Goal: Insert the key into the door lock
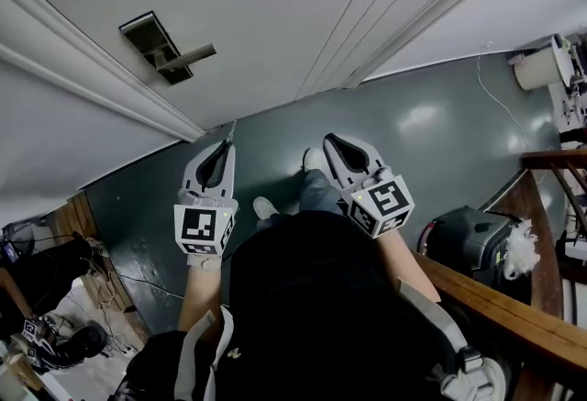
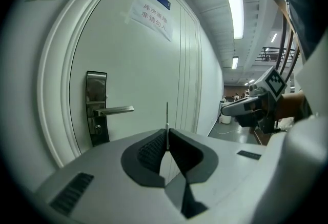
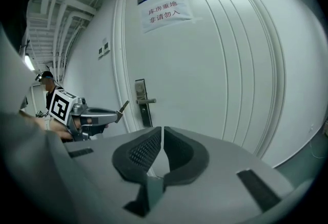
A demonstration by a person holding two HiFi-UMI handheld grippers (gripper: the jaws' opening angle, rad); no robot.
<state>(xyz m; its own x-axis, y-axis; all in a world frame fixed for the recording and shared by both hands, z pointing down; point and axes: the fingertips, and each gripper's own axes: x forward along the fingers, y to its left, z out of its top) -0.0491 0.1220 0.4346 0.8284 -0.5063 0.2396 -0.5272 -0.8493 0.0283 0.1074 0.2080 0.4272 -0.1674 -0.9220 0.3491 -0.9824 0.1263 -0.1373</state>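
A white door carries a dark lock plate (image 1: 154, 45) with a silver lever handle (image 1: 188, 56); the keyhole (image 2: 97, 127) sits below the lever. My left gripper (image 1: 229, 139) is shut on a thin metal key (image 2: 166, 115) that sticks out edge-on from its tips, pointing at the door a good distance short of the lock. My right gripper (image 1: 327, 140) hangs beside it, shut with nothing between its pads (image 3: 154, 146). The right gripper view shows the left gripper (image 3: 122, 109) with the key (image 3: 123, 106) in front of the lock plate (image 3: 141, 100).
A paper notice (image 2: 151, 17) is taped high on the door. The grey floor (image 1: 431, 133) has a cable (image 1: 500, 101) and a dark bag (image 1: 468, 239) at right. A wooden rail (image 1: 514, 312) runs along the right. A white door frame (image 1: 101, 83) borders the lock side.
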